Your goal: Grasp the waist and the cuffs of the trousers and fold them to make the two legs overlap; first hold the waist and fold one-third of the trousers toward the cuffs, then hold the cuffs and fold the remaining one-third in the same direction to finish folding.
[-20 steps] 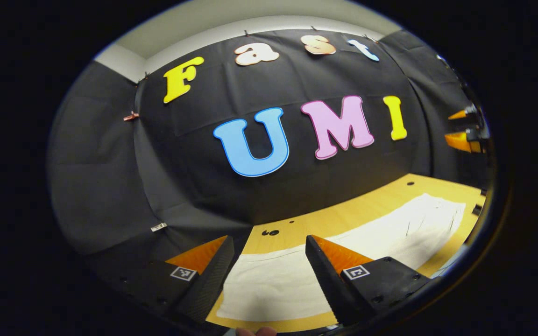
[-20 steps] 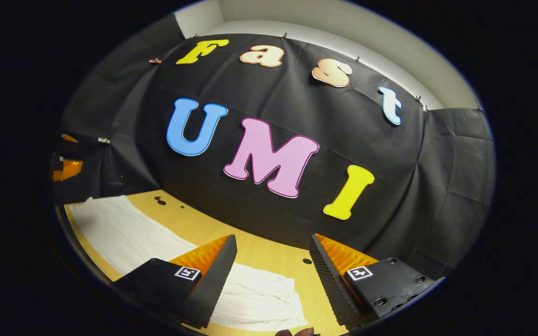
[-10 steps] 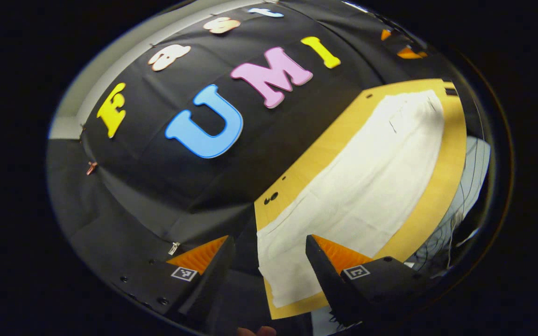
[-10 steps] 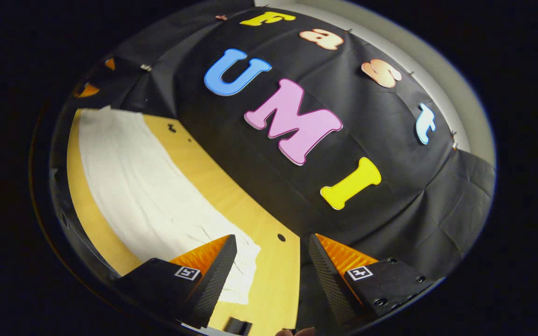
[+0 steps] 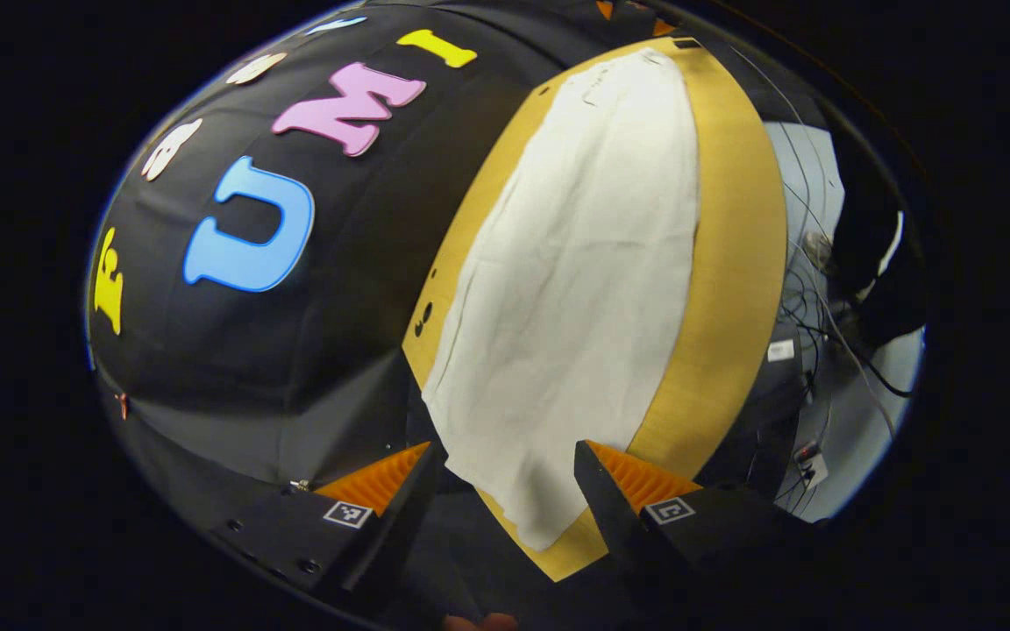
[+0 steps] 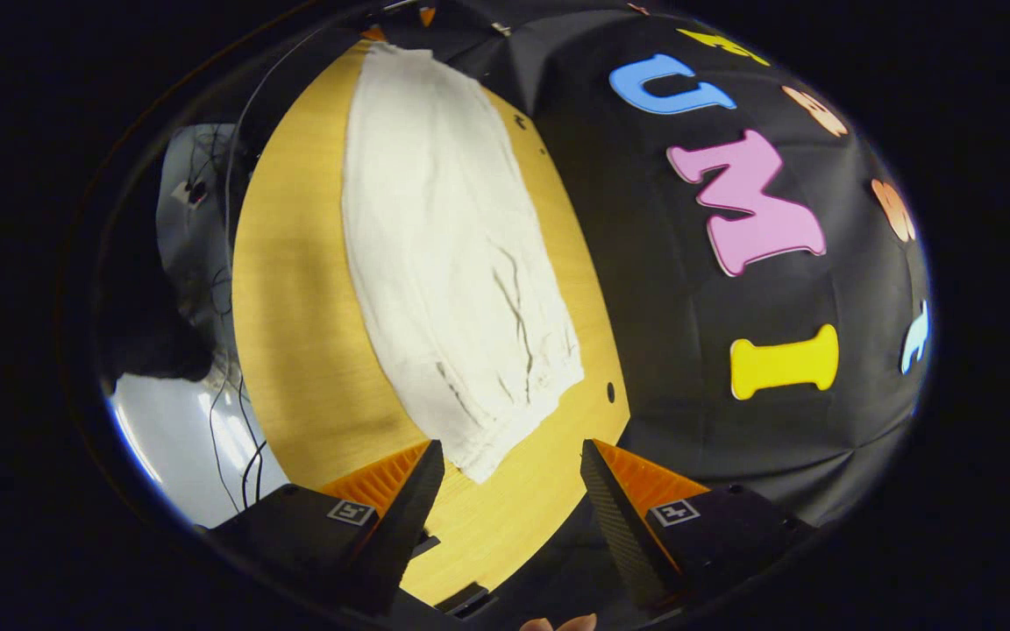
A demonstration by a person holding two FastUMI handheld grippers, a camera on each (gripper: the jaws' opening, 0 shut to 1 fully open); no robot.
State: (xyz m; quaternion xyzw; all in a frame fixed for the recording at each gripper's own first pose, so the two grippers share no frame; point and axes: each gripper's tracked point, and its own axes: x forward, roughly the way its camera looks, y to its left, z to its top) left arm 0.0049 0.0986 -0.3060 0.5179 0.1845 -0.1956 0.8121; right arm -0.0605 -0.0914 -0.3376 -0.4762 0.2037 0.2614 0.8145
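Poised over opposite ends of white trousers (image 5: 575, 289) spread flat along the bench (image 5: 724, 289), fingers wide apart, empty, ready for gripping.

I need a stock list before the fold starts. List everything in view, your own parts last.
trousers: one, white, flat along the table, one end near each gripper; the end by the right gripper is wrinkled
table: one, yellow wood, under the trousers, small dark holes along its wall-side edge
wall cloth: black, behind the table
cables: several, dark, on the pale floor beyond the table's front edge
left gripper: one, open, above the trousers' end, holding nothing
right gripper: one, open, above the wrinkled end, holding nothing
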